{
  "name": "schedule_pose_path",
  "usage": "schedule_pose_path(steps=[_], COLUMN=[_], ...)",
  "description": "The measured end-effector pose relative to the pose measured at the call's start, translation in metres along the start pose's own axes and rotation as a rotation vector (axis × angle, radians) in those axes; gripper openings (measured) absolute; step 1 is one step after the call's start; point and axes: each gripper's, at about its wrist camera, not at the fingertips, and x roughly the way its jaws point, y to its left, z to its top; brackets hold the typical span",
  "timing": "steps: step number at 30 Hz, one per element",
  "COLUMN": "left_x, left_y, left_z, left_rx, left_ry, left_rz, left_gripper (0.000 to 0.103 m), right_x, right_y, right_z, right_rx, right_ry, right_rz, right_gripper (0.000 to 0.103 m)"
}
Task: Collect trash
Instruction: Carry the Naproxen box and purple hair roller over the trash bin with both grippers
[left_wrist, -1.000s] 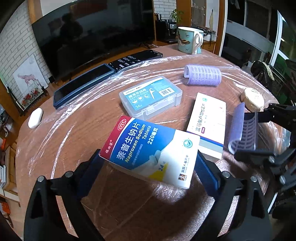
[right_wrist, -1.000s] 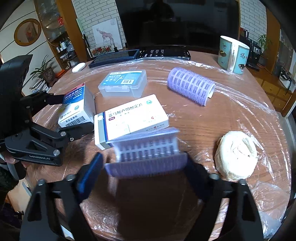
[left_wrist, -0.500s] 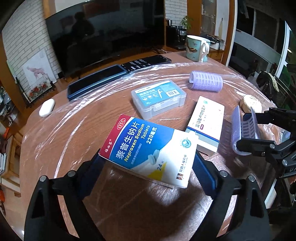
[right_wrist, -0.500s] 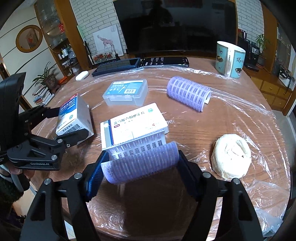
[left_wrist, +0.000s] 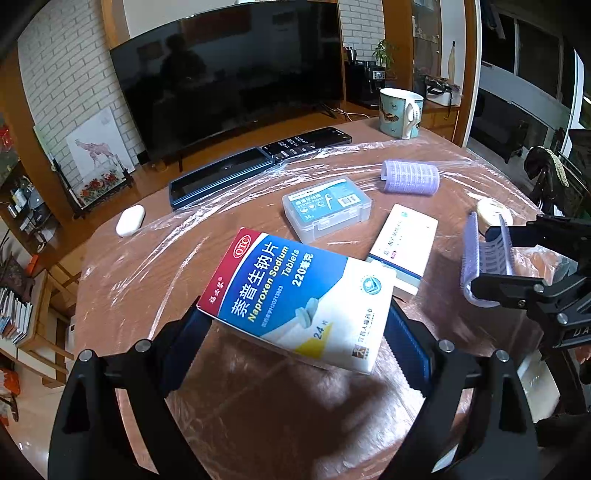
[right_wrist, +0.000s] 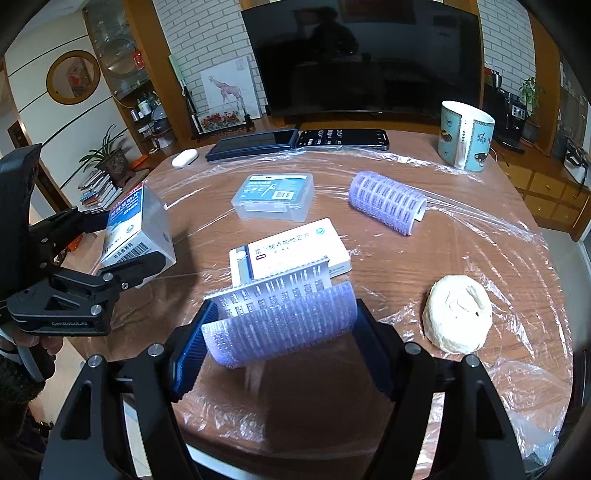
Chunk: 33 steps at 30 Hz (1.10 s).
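The left gripper (left_wrist: 295, 332) was clamped on the naproxen box (left_wrist: 299, 295), lifted off the surface (right_wrist: 424, 266); the right gripper (right_wrist: 280, 336) pinched a purple hair roller (right_wrist: 284, 325), also raised. Beyond the white medicine box (right_wrist: 295, 251) a floss case (right_wrist: 275, 195), second roller (right_wrist: 386, 201) and tissue wad (right_wrist: 458, 317) lay uncollected. No bin was visible.

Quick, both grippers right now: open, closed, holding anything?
Left gripper: closed on the naproxen box, lifted off the table.
Right gripper: closed on a purple hair roller, also lifted.
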Motion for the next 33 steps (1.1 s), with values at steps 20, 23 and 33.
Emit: schedule_pose_path(steps=[20,23,33], left_x=[-0.039,-0.044,-0.059], left_y=[-0.038,-0.044,-0.064], left_z=[-0.039,-0.046,-0.068], left_rx=[-0.076,-0.087,-0.100], left_ry=[0.024,0.029,0.042], left_rz=[-0.012,-0.013,-0.012], left_gripper=[0.092,0.092,0.092], right_x=[-0.040,-0.046,-0.065], right_y=[0.012,0.014,0.016], right_z=[-0.029,-0.036,-0.061], right_rx=[-0.043,-0.048,-0.057], right_ry=[-0.005,0.000,0.021], right_rz=[0.052,0.061,0.090], right_gripper=[0.072,0.072,0.072])
